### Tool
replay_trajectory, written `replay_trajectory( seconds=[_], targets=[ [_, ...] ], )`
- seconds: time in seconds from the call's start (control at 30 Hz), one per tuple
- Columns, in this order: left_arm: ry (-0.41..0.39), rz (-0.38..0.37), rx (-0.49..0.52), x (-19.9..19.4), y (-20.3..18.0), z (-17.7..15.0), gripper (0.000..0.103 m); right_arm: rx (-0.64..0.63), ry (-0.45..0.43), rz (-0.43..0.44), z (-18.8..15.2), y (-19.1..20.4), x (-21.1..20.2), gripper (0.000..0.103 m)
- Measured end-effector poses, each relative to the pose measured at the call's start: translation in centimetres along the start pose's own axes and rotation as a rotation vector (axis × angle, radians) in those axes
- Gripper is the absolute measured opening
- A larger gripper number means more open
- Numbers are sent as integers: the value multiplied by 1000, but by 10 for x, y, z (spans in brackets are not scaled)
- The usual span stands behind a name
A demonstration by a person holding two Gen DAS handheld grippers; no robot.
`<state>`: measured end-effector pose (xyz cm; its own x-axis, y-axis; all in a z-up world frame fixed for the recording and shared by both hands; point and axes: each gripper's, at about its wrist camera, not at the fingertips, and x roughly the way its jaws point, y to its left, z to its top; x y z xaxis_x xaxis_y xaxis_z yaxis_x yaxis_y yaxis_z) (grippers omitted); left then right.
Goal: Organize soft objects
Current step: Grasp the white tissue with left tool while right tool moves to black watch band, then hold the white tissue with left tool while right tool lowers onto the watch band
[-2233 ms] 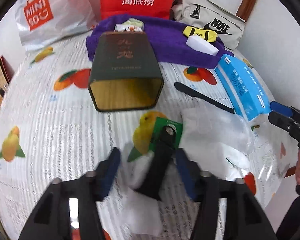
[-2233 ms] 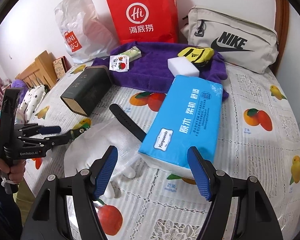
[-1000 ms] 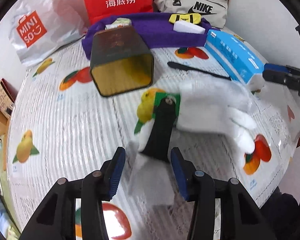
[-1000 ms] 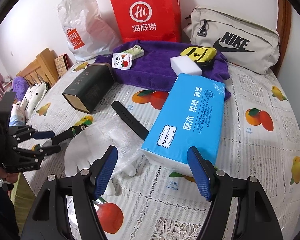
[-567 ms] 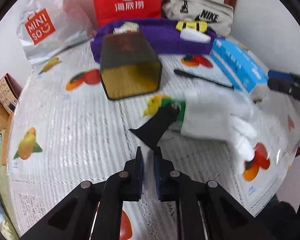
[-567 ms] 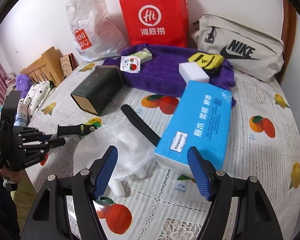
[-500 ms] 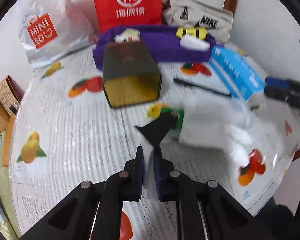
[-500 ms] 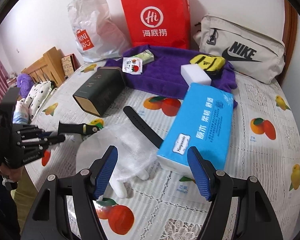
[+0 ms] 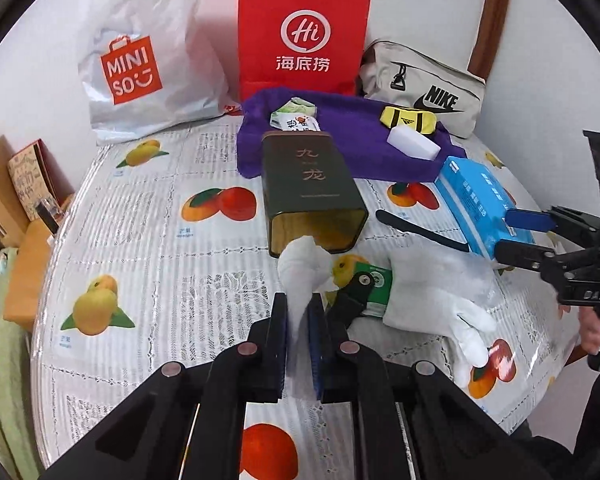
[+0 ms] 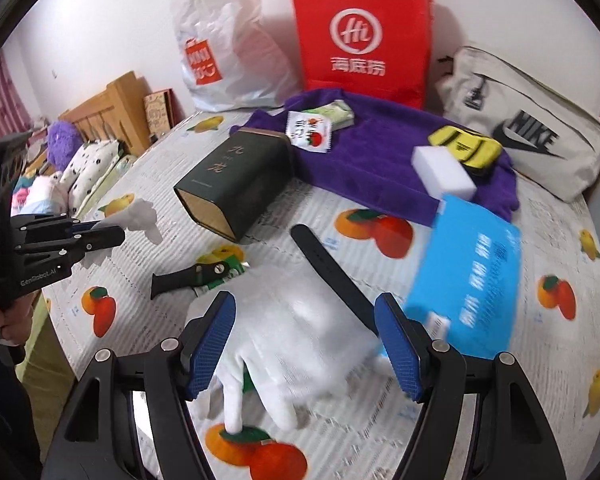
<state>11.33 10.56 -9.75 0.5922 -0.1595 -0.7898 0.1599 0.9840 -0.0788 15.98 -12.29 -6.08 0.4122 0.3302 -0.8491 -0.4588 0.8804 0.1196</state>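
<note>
My left gripper [image 9: 298, 299] is shut on a crumpled white tissue piece [image 9: 300, 264] and holds it just above the tablecloth, in front of the dark green tin's [image 9: 308, 184] mouth. The right wrist view shows the same grip [image 10: 114, 230] at the left, with the tissue piece [image 10: 138, 214] sticking out. A white glove [image 10: 300, 332] lies flat near the front edge. My right gripper [image 10: 305, 300] stands open over it, one pad on each side, not pressing. Beside the glove lie a blue tissue pack [image 10: 472, 280] and a black-handled tool [image 10: 188, 276].
A purple towel [image 10: 380, 152] at the back carries a white sponge [image 10: 444, 176], a yellow pouch [image 10: 464, 148] and snack packets [image 10: 310, 130]. A black strap [image 10: 324, 264] runs between glove and tin. Red bag [image 9: 304, 36], Miniso bag [image 9: 136, 68] and Nike bag [image 9: 424, 84] line the wall.
My left gripper shut on the white tissue piece and lifted it away from under the black-handled tool. My right gripper slid left, from the blue pack to over the glove.
</note>
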Motion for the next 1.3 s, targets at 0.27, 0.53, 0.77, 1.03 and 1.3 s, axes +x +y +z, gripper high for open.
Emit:
replay_trajectory(
  seconds=[0.27,0.53,0.77,1.03,1.3],
  targets=[
    [21,-40,-56,18,17,-1,10,-37,88,-35,31,4,55,53],
    [19,-58,-84,30,33,7,10,-74,196,-71,39,7,109,43],
    [14,-77,-97,35,40,11,10,-44,157,-74,44,-1,113,26],
    [26,-95,-104,39,40,8,10,-28,133,-51,48,-5,101,6],
    [25,-99,-102,37,40,7,10,-23,146,-99,55,-13,108,4]
  ],
)
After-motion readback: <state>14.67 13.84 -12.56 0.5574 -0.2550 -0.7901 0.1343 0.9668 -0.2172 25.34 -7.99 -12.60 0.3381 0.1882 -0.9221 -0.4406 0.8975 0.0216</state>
